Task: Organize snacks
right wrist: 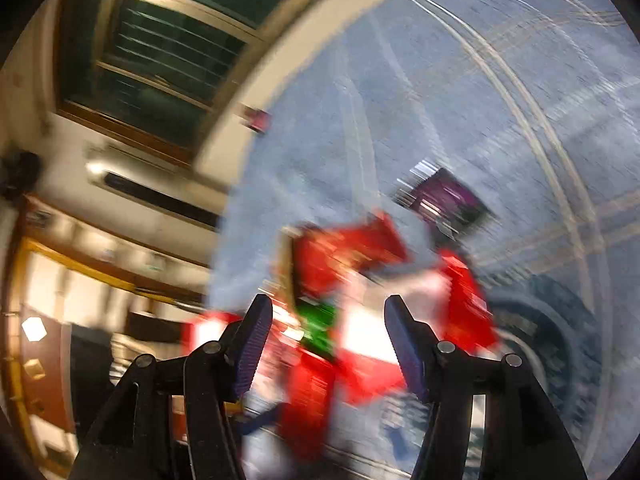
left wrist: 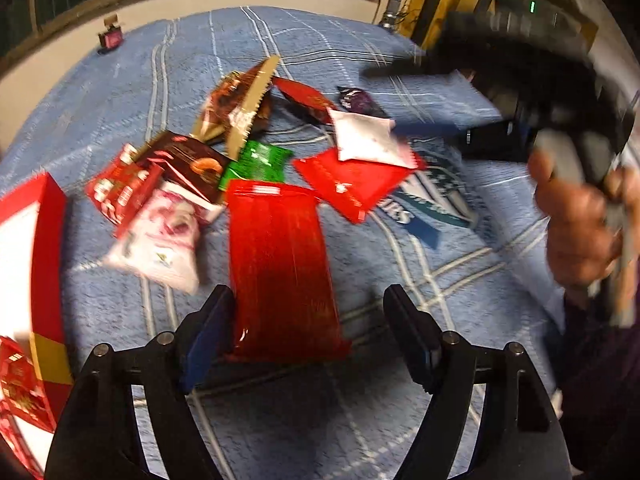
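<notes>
A heap of snack packets is seen spread over a blue checked blanket, which covers the surface beneath. In the left wrist view the left claw is held released, its jaws apart on either side of the near end of a long red packet that lies flat on the blanket; the pads are not pressed on it. Beyond it lie a green packet, a flat red pouch with a white pouch resting on its far edge, a dark purple packet, a brown box and a pink-and-white bag. A red and white box stands at the left edge — just beside the heap. At the right a hand is seen gripping the other tool's handle.

The right wrist view is heavily blurred. The right claw is shown released, nothing clamped between its jaws, above the red, white and green packets — the purple one lies beyond.
</notes>
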Demonstrator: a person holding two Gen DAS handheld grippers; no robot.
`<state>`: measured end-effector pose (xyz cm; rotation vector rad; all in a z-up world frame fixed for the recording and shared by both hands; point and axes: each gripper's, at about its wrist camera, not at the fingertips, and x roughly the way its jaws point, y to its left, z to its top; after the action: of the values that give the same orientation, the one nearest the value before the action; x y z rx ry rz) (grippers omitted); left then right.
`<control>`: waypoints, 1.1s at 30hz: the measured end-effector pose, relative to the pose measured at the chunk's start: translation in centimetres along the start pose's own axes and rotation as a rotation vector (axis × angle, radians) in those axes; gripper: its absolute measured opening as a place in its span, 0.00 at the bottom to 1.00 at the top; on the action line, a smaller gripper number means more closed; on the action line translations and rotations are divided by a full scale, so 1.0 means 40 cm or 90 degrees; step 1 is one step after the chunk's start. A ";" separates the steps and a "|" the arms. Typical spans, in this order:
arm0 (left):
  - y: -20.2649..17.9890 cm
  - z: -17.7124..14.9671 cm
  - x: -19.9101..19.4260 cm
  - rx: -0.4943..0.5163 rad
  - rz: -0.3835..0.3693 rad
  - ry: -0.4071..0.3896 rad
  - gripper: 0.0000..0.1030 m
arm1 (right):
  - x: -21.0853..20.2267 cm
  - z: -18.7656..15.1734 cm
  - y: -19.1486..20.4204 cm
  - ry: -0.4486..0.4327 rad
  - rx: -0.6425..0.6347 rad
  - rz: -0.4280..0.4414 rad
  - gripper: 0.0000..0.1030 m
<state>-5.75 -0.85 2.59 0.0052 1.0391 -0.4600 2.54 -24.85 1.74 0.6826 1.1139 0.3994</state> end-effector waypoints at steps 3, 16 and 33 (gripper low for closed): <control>-0.004 -0.008 0.001 -0.009 -0.036 0.002 0.75 | -0.011 -0.045 -0.033 0.032 0.036 0.058 0.60; 0.041 -0.019 -0.012 -0.077 0.018 -0.007 0.75 | 0.010 0.023 0.026 -0.038 0.024 0.167 0.63; 0.009 -0.053 -0.024 -0.055 0.084 -0.003 0.75 | 0.163 -0.012 0.145 -0.065 -0.066 -0.409 0.70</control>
<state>-7.76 0.29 2.21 -0.0034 1.0466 -0.2952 4.92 -16.47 1.11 0.2244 1.1407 -0.1269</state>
